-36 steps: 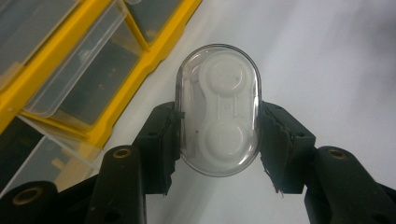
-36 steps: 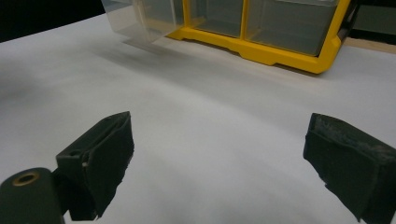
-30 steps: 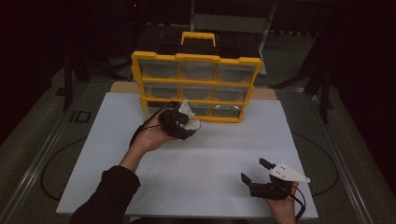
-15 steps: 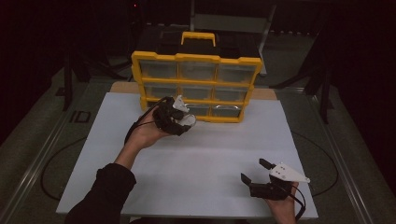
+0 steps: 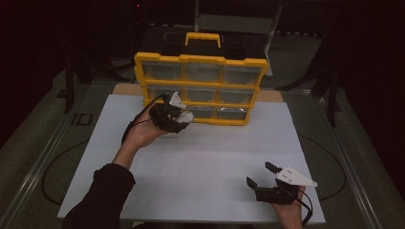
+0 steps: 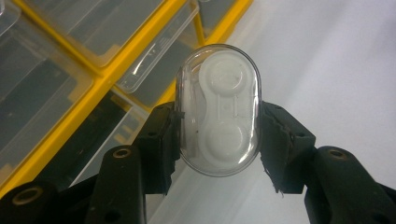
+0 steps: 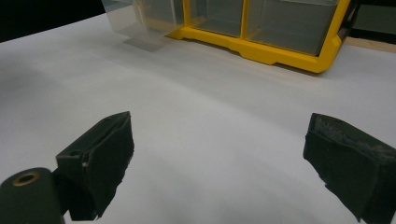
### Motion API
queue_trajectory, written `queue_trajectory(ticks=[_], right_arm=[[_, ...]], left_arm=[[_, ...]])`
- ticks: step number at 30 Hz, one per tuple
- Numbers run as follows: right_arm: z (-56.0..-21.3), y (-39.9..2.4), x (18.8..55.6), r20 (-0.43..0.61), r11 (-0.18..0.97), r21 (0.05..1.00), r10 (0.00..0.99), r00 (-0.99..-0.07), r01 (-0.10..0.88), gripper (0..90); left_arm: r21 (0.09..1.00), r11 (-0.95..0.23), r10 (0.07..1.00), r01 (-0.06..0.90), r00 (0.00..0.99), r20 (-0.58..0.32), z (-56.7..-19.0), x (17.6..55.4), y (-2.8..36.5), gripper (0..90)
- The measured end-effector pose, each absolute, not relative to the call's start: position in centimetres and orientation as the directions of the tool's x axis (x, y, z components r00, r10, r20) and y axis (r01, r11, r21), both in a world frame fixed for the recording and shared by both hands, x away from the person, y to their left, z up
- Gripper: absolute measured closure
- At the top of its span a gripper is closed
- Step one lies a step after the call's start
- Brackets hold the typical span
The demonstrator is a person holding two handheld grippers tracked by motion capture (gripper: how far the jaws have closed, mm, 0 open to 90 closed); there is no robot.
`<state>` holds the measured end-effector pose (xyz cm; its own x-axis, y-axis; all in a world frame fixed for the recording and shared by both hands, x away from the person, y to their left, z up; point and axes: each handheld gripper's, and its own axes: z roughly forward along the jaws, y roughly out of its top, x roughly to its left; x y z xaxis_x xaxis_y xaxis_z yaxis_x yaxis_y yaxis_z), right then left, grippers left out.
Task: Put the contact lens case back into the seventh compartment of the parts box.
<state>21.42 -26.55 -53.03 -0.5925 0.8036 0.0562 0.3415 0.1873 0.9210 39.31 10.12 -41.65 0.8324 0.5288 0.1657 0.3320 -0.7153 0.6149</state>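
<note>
Nine clear drawers are sitting in the yellow organizer (image 5: 200, 88) at the far edge of the white table (image 5: 200, 162), and one bottom-row drawer (image 6: 154, 60) is standing pulled out toward the person. Just in front of that drawer, the left gripper (image 5: 177, 113) is holding a small clear capsule case (image 6: 218, 109), its jaws pressing on the two long sides so the case's long axis is running along the jaws, rounded end pointing forward. The open drawer is lying just beyond and to one side of the case, so the left hand is much the nearer one. Well apart, near the table's front edge, the right gripper (image 5: 261, 175) is resting with jaws spread wide and holding nothing.
</note>
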Motion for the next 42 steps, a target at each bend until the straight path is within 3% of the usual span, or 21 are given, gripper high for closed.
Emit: queue_trajectory(ticks=[42], right_arm=[[-53.1, -26.6, 21.5, 0.061, 0.183, 0.920, 0.806, -0.589, 0.346, 8.2]], left_arm=[[0.545, -0.701, 0.646, 0.461, 0.733, 0.211, -43.6, 42.2, 14.0, 49.9]])
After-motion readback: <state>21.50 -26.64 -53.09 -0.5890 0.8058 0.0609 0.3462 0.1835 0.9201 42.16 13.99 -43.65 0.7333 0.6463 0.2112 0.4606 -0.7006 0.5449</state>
